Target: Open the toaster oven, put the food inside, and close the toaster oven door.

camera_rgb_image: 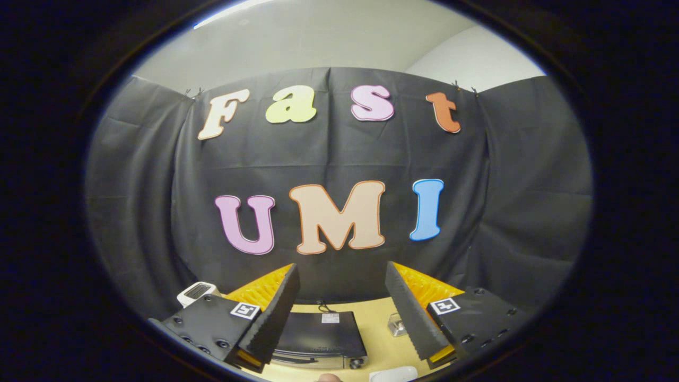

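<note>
Toaster oven sits on the desk below and just ahead of my gripper, seen from above between the two fingers, nearer the left one, its long side running across my line of approach. I hold the fingers spread wide with nothing in them. A small clear cup stands just right of the oven. I cannot tell from up here whether the door is open or shut.

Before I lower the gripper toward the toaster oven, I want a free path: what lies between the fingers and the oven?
In the gripper view, nothing: the open gripper frames the toaster oven on the table.
</note>
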`<state>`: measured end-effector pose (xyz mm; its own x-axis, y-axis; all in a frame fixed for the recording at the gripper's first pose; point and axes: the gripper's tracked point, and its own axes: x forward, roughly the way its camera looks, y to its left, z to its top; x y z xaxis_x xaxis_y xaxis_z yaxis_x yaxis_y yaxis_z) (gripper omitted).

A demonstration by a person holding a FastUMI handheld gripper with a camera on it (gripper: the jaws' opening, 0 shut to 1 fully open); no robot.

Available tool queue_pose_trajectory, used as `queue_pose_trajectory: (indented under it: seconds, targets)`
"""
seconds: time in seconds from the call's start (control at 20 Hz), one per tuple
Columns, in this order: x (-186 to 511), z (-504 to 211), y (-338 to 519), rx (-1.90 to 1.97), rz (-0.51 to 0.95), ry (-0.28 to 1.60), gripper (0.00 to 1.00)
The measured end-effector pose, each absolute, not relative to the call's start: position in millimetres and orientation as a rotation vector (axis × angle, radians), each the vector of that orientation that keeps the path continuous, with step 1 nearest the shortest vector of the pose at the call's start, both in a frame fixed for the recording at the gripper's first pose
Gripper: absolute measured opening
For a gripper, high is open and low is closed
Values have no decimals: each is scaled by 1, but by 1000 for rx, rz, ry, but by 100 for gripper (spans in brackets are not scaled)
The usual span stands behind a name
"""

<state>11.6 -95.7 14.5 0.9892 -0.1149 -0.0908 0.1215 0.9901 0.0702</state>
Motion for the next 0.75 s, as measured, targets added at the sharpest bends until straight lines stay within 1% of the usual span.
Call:
queue_pose_trajectory:
  seconds: [0.45, 0.75]
  targets:
    - [29, 11, -138, 87, -175, 72, 100]
    - [41, -4, -177, 99, -161, 1, 100]
